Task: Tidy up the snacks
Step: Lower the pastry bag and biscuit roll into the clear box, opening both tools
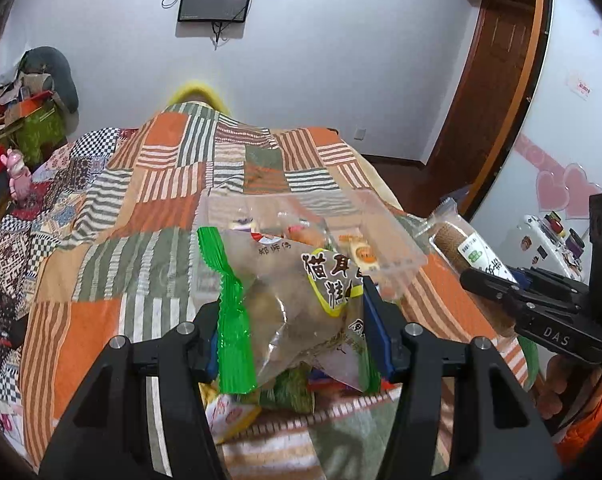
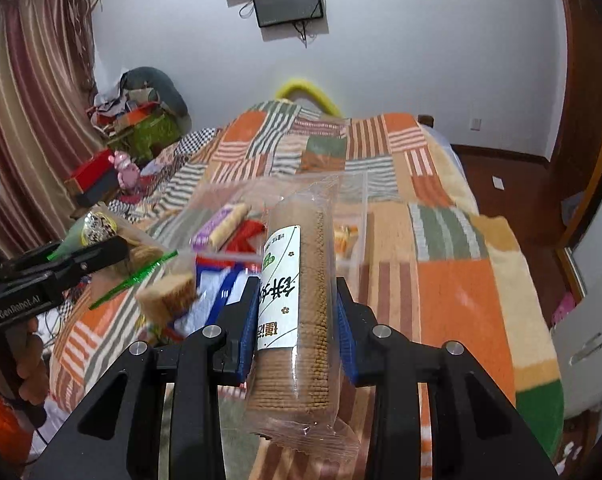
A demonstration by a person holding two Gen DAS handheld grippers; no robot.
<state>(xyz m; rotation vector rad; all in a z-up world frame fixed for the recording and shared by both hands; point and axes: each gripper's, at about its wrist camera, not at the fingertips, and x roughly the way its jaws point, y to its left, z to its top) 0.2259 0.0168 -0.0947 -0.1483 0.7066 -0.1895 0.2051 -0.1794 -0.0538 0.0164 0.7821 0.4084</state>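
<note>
Snacks are being gathered into a clear plastic bin (image 1: 397, 240) that sits on the patchwork quilt (image 1: 149, 184) of the bed, toward its near end, and two of them are in the air just short of it. The left claw (image 1: 291, 308) is clamped on a clear bag with a green sealed edge (image 1: 285, 292), held above a loose heap of packets (image 1: 237, 408) lying on the quilt beside the bin's near wall. The right claw (image 2: 297, 316) grips a long sleeve of round brown biscuits (image 2: 301, 288) around its middle, the sleeve pointing lengthwise toward the bin (image 2: 357, 200). Gripping at mid-length probably keeps the sleeve balanced, so neither end droops. Several small wrapped items already lie inside the bin, among them a purple and cream packet (image 2: 221, 224). Both packets look lifted high enough to pass over the bin's near wall, which suggests each is meant to be dropped in from above.
</note>
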